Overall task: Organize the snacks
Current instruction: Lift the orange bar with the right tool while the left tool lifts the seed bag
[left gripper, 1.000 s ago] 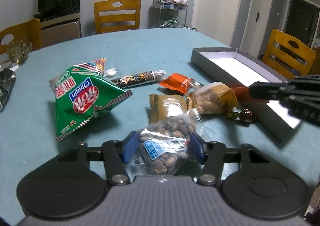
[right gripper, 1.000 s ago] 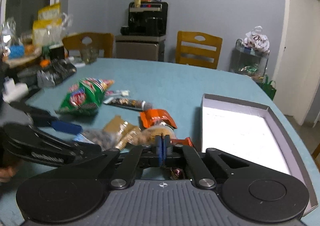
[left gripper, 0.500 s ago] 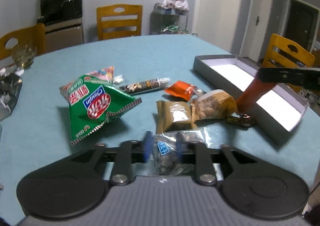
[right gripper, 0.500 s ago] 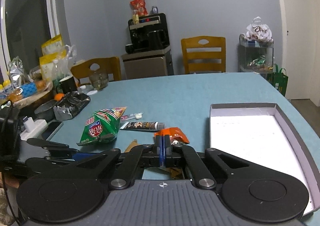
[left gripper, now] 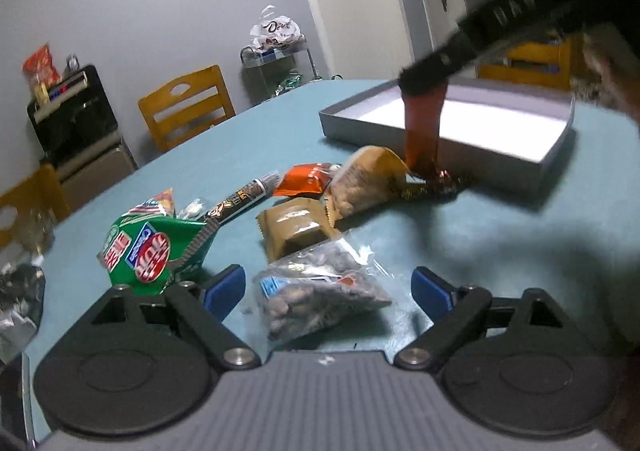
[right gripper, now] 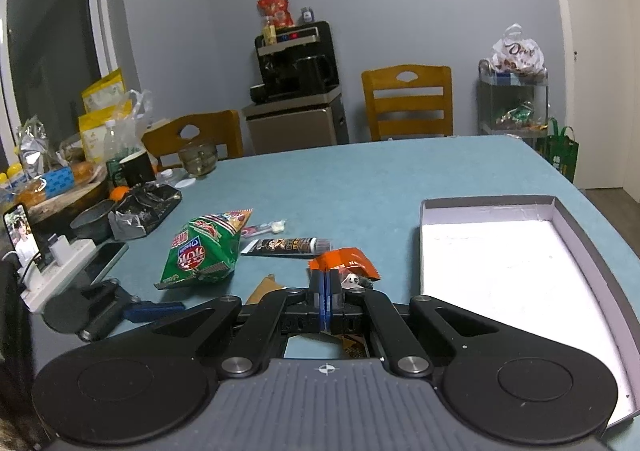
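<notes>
Left claw (left gripper: 328, 287): bottom centre of its own view, blue pads spread wide; its jaws have just been opening. A clear bag of nuts (left gripper: 320, 291) lies flat on the worktop between the pads, touching neither.
Right claw (right gripper: 325, 293): bottom centre of its own view, pads pressed together. In the left view a dark red wrapper (left gripper: 422, 131) hangs from its tip at upper right, the lower end reaching a dark foil sweet (left gripper: 434, 187) on the worktop.
Worktop (right gripper: 360, 179): teal, round-edged.
Near snacks: a tan pouch (left gripper: 294, 225) just beyond the nut bag; a green crisp bag (left gripper: 150, 247) at lower left of the left view.
Middle snacks: a pale peanut bag (left gripper: 366, 179) beside the tan pouch, an orange packet (left gripper: 306, 179) behind it, a long dark tube-shaped pack (left gripper: 240, 201) to the left.
Box (right gripper: 576, 247): shallow grey tray with white inside, right side of the right view, holding nothing visible, apart from the snack cluster.
Far: wooden chair (right gripper: 408, 103) and black machine on a cabinet (right gripper: 296, 59) against the grey wall.
</notes>
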The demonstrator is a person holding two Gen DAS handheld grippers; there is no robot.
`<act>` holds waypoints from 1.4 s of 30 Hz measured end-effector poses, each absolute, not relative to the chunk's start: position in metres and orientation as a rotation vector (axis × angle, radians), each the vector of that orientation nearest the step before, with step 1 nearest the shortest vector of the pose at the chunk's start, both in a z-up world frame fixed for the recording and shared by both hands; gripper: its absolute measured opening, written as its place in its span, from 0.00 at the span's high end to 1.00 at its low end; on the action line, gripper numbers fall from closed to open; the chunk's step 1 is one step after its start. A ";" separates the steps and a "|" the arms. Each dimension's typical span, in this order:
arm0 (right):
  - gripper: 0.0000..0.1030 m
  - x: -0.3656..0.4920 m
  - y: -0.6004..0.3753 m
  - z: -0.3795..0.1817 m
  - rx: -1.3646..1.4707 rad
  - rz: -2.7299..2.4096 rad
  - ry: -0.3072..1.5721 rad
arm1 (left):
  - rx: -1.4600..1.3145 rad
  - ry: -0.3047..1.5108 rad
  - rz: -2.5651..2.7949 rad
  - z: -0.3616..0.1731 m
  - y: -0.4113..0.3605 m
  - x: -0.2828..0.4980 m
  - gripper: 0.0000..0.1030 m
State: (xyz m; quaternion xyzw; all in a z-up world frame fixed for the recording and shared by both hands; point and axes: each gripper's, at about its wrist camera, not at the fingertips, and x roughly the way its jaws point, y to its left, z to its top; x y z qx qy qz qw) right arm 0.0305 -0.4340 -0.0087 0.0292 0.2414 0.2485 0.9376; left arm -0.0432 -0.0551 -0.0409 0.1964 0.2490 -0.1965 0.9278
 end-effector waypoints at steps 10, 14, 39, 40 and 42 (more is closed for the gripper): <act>0.97 0.030 -0.436 -0.011 0.066 0.512 0.500 | 0.494 0.493 -0.413 -0.054 -0.067 -0.045 0.12; 0.97 0.031 -0.435 -0.011 0.068 0.517 0.501 | 0.450 0.506 -0.377 -0.054 -0.058 -0.036 0.12; 0.97 0.030 -0.439 -0.002 0.100 0.533 0.481 | -0.054 0.689 -0.388 -0.026 -0.004 0.004 0.39; 0.97 0.031 -0.440 -0.001 0.104 0.534 0.478 | -0.056 0.684 -0.387 -0.024 -0.004 0.003 0.41; 0.97 0.032 -0.442 0.002 0.113 0.535 0.474 | -0.055 0.675 -0.383 -0.021 -0.003 0.001 0.46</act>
